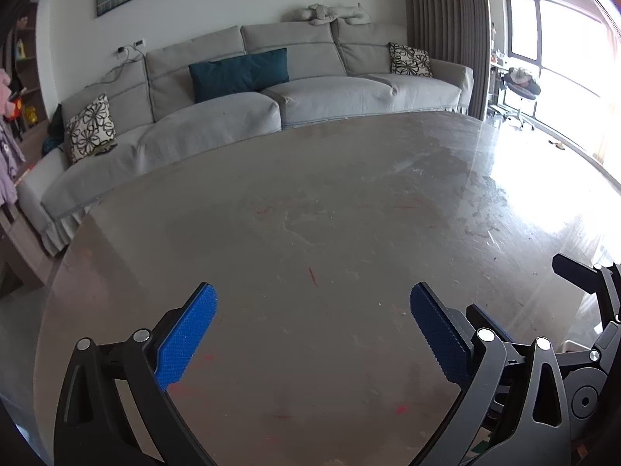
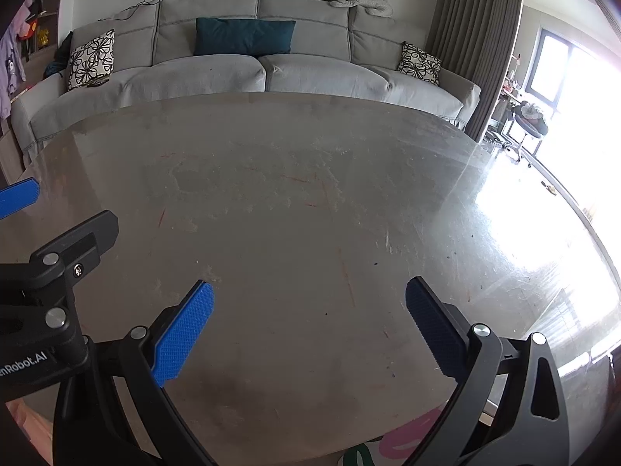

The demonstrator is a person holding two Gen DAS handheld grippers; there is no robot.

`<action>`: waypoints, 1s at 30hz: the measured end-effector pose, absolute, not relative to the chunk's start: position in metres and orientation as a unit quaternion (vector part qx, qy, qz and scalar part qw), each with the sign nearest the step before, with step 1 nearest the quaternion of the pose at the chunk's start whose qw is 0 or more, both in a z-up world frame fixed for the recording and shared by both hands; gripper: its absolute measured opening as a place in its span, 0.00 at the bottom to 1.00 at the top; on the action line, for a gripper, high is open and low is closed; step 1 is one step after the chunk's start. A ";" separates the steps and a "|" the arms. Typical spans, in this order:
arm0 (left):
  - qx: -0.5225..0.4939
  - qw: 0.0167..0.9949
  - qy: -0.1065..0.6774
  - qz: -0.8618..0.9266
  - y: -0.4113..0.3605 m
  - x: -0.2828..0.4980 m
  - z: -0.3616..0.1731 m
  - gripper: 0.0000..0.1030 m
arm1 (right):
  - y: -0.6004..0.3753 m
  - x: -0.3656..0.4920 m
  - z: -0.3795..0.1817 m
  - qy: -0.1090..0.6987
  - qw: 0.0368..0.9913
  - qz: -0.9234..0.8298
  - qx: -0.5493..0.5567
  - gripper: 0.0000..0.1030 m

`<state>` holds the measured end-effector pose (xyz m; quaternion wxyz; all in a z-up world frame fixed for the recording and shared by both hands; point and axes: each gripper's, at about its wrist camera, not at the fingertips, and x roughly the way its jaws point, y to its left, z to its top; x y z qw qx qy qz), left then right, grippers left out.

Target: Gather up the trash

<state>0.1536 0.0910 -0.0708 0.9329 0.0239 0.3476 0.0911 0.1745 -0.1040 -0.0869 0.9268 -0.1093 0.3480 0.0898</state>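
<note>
No trash item shows on the scuffed grey table in either view. My left gripper is open and empty, hovering over the table's near part, blue pads wide apart. My right gripper is open and empty over the same table. The right gripper's black body shows at the right edge of the left wrist view. The left gripper's black body and one blue pad tip show at the left edge of the right wrist view.
A grey sofa with a teal cushion and patterned cushions stands beyond the table's far edge. A brown curtain and bright window are at the right. A pink and green patterned thing shows below the table's near edge.
</note>
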 end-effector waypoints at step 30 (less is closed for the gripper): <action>0.034 0.934 0.346 0.081 0.077 0.147 -0.063 0.97 | -0.107 0.171 -0.078 0.342 0.930 0.081 -0.105 0.95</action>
